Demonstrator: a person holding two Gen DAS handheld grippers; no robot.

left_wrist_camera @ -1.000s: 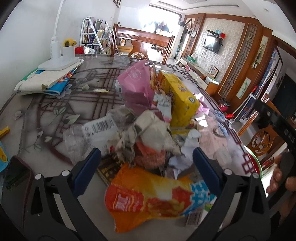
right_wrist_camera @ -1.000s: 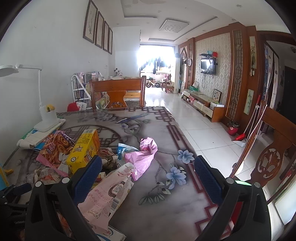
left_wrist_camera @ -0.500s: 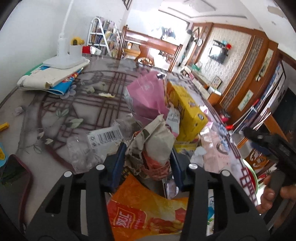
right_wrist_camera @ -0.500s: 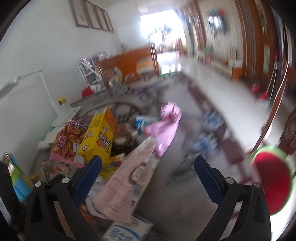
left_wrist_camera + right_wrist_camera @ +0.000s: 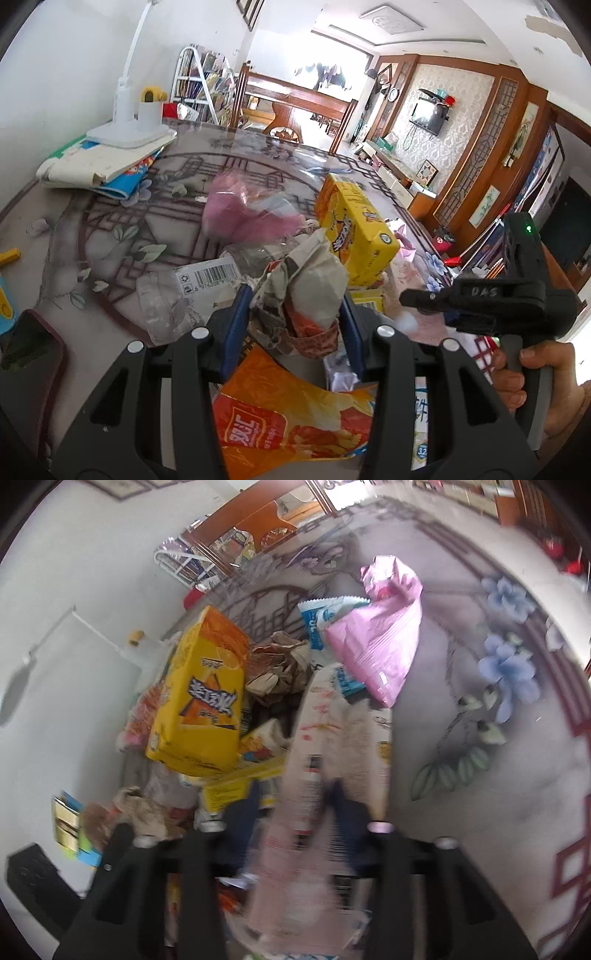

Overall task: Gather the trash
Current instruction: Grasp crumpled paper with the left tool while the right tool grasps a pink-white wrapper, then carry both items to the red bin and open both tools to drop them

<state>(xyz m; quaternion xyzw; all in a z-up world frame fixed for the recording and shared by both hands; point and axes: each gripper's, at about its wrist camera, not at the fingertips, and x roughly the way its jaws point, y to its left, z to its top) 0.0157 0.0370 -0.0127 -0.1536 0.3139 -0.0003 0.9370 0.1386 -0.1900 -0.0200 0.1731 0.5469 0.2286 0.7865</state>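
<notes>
A heap of trash lies on the patterned table (image 5: 110, 229). My left gripper (image 5: 295, 310) is shut on a crumpled grey-and-orange paper wad (image 5: 310, 288), held above an orange snack bag (image 5: 288, 424). A yellow carton (image 5: 354, 229) and a pink bag (image 5: 243, 214) lie behind it. My right gripper (image 5: 295, 801) is shut on a long pale pink wrapper (image 5: 332, 746); the view is blurred. The yellow carton (image 5: 203, 698), brown crumpled paper (image 5: 280, 664) and a pink foil bag (image 5: 384, 635) lie beyond it. The right gripper also shows from the side in the left wrist view (image 5: 410, 297).
A white desk lamp (image 5: 133, 125) stands on books (image 5: 99, 166) at the table's far left. A clear plastic wrapper with a barcode (image 5: 195, 280) lies left of the heap. A dark phone (image 5: 26, 347) lies near the left edge. Wooden chairs stand beyond the table.
My left gripper closed on the paper wad and lifted it. My right gripper swung down toward the heap and closed on the pale pink wrapper.
</notes>
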